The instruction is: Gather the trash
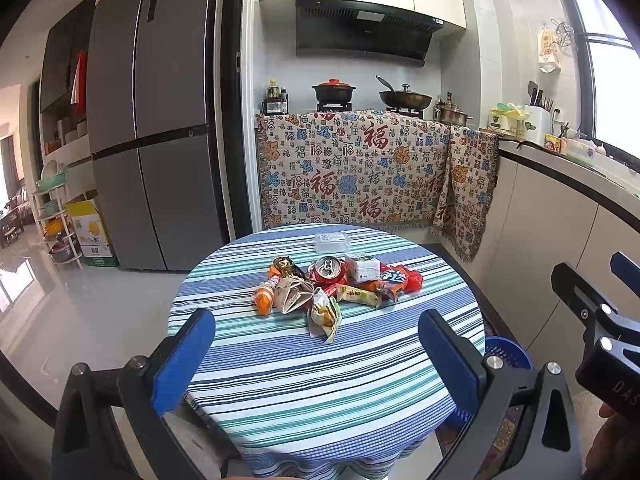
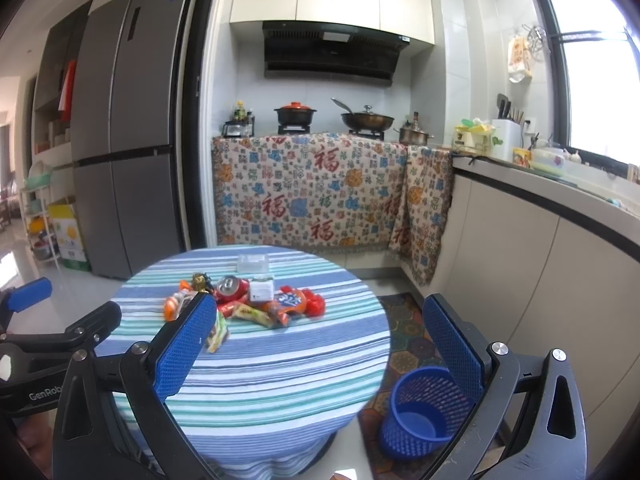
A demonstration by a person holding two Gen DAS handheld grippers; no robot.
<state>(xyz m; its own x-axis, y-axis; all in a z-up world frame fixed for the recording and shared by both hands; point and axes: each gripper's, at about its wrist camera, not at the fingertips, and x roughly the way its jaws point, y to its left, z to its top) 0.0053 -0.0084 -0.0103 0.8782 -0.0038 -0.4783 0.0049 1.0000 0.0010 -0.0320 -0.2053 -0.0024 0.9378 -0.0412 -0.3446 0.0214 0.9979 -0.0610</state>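
Left gripper (image 1: 316,356) and right gripper (image 2: 320,344) both released, empty, near the table (image 1: 320,392); trash pile (image 1: 336,284) far-centre, blue basket (image 2: 424,412) right.

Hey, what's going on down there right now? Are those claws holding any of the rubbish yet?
Left claw open, empty. Right claw open, empty. Trash pile untouched on striped table; blue bin on floor, looks empty. Nothing in the way.

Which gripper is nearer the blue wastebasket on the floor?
Right. The right gripper hangs almost over the blue wastebasket; the left gripper faces the table, the basket off to its right.
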